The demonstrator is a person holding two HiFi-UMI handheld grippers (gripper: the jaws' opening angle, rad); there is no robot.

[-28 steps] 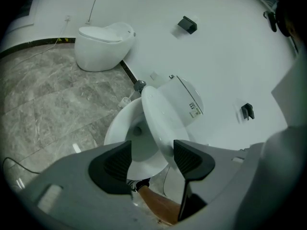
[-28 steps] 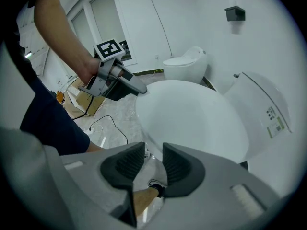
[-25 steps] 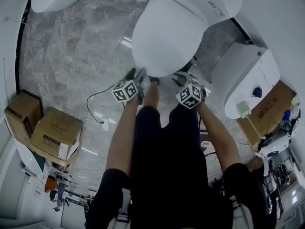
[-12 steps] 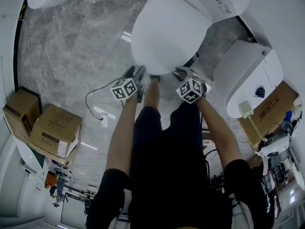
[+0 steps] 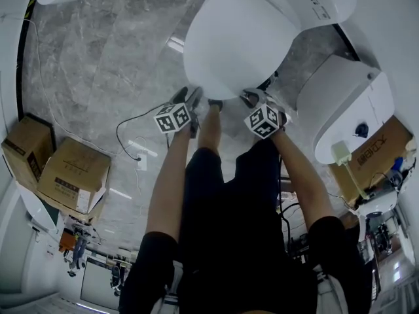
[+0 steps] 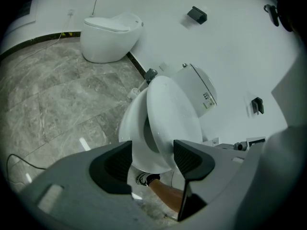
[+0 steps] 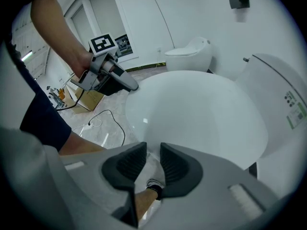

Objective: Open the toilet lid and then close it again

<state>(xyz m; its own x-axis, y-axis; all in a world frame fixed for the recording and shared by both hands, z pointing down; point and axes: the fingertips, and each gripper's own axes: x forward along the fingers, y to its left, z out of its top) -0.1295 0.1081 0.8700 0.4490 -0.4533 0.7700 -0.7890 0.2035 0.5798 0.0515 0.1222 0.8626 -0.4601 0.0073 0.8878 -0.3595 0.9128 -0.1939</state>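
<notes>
The white toilet lid (image 5: 242, 38) is slightly raised, and a dark gap under it shows in the left gripper view (image 6: 172, 114). My left gripper (image 5: 186, 98) is at the lid's front left edge. Its jaws (image 6: 152, 159) stand wide apart, with the front of the bowl and lid seen between them. From the right gripper view the left gripper's tip (image 7: 129, 86) touches the lid's rim. My right gripper (image 5: 252, 97) is at the front right edge. Its jaws (image 7: 153, 159) are closing to a narrow gap just below the lid (image 7: 201, 114), with nothing pressed between them.
A second white toilet (image 5: 347, 110) stands close on the right, and another (image 6: 108, 35) is by the far wall. Cardboard boxes (image 5: 72, 182) and a black cable (image 5: 131, 133) lie on the marble floor at left. The person's leg and shoe (image 5: 209, 123) are below the bowl's front.
Both grippers have stayed at the lid's front edge and sunk a little with it. The lid lies flatter than before.
</notes>
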